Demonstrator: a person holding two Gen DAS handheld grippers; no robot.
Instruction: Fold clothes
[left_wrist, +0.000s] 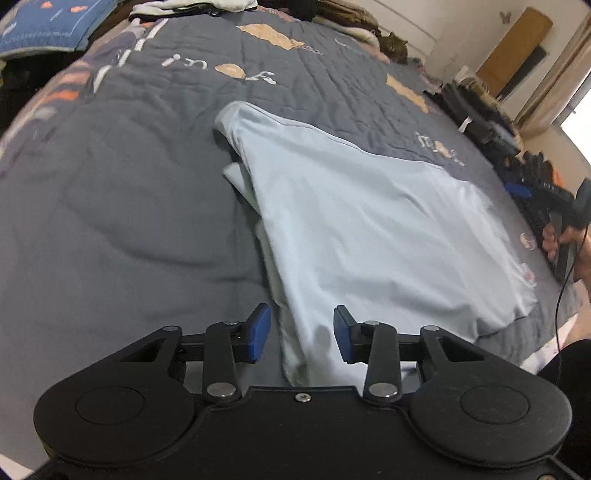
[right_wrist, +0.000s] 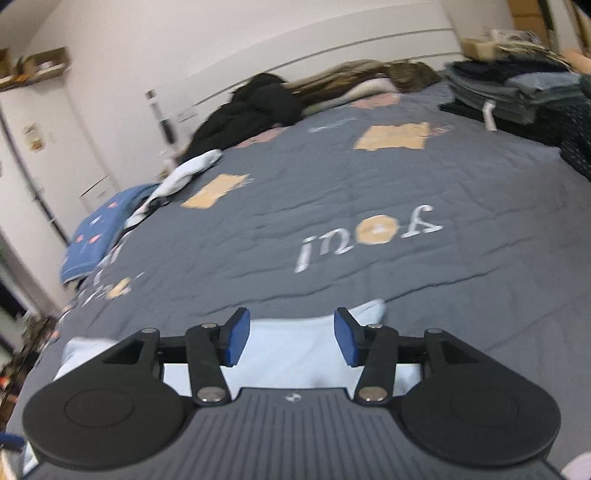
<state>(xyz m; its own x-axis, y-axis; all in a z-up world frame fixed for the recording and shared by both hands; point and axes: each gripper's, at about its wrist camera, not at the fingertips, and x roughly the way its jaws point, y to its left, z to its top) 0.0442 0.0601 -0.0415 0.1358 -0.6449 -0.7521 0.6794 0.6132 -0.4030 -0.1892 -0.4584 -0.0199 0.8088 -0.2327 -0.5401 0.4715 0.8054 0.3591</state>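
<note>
Left wrist view: a pale blue garment lies spread on a grey quilted bedspread, filling the centre and right of the frame. Its long axis runs diagonally, from a narrow end at the upper centre, where the cloth bunches into a rounded fold, down to a broad hem at the lower right. One edge drops steeply toward the bottom centre, passing between the blue pads of the left gripper. The jaws stand apart with that edge beneath the gap; the pads do not press on the cloth, so nothing is held. At the right edge of the frame a person's hand grips the handle of the other tool. Folded clothes sit in a dark stack at the upper right, and a blue pillow lies at the upper left.

Right wrist view: the right gripper also stands open, empty, above the garment's pale cloth, which shows only along the bottom of the frame, under and between the jaws. Beyond it the bedspread stretches to the headboard wall, with white lettering in mid-frame and a dark heap of clothing at the upper centre. The picture is somewhat blurred.
</note>
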